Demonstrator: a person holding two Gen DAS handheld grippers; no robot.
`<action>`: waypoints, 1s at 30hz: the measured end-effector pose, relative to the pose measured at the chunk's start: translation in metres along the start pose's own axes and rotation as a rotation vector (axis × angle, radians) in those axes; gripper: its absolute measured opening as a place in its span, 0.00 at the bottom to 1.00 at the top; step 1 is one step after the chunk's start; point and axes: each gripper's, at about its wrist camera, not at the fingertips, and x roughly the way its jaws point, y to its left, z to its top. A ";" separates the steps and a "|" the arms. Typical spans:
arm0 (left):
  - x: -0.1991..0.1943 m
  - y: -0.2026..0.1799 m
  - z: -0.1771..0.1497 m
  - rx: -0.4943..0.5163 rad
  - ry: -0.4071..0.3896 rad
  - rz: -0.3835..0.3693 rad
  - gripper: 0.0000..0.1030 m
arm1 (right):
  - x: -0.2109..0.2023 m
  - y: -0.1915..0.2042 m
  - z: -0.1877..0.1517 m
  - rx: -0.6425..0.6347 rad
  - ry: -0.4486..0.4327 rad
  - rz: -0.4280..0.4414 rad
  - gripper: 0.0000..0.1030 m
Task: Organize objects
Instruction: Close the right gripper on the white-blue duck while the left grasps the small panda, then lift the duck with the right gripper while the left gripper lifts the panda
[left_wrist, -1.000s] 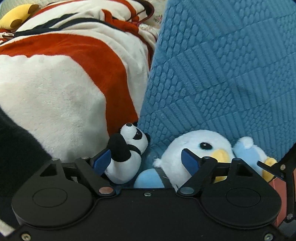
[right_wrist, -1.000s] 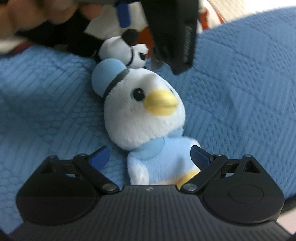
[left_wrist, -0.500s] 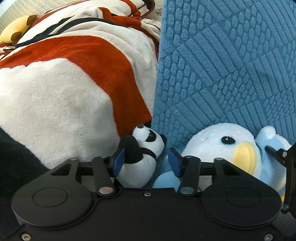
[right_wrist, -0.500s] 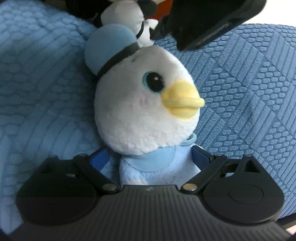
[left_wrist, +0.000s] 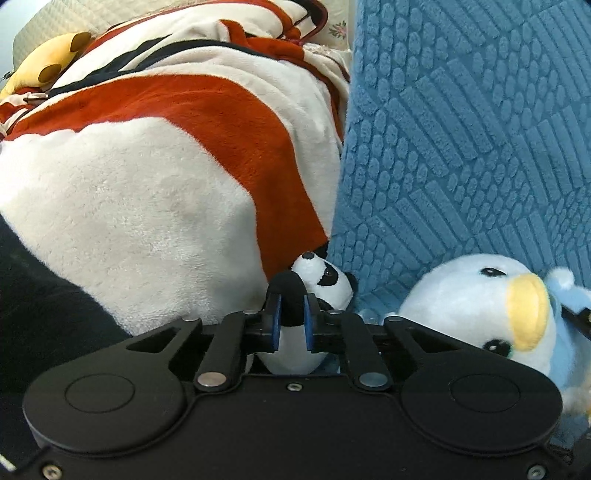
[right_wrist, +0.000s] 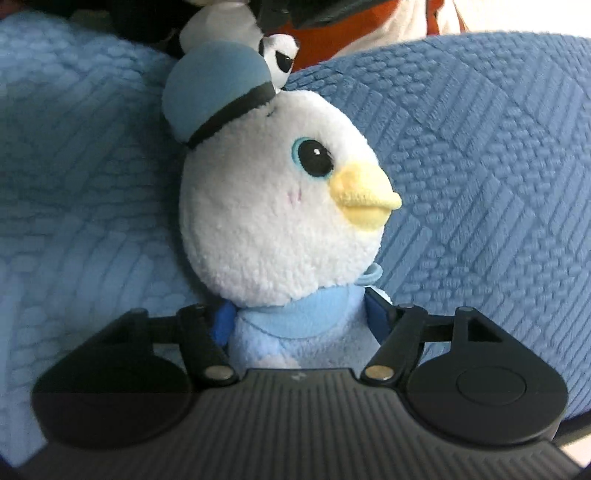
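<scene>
left gripper: clamped tight on the little panda plush, blue pads squeezing its black arm and white body, head poking out past the fingertips

panda plush spot: wedged where the fleece blanket meets the blue textured cushion, right next to the duck's hat in the right wrist view

right gripper: jaws closing in on the duck plush, its light blue body sits between the pads; left pad looks right against it, can't tell on the other side

duck plush spot: lying on the blue cushion, white head, yellow beak, blue hat with a black band, just beside the panda

blanket: red, white and black stripes, piled up left of the cushion

far corner: a yellow plush thing on top of the blanket, too small to say what it is
</scene>
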 end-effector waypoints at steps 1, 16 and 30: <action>-0.001 0.000 0.000 0.002 -0.004 -0.006 0.09 | -0.004 -0.004 -0.003 0.028 0.004 0.011 0.70; -0.038 -0.008 -0.012 0.026 -0.069 -0.115 0.09 | -0.070 -0.085 -0.044 0.726 0.052 0.311 0.68; -0.001 -0.038 -0.010 0.158 -0.066 0.061 0.49 | -0.057 -0.083 -0.091 1.014 0.099 0.463 0.63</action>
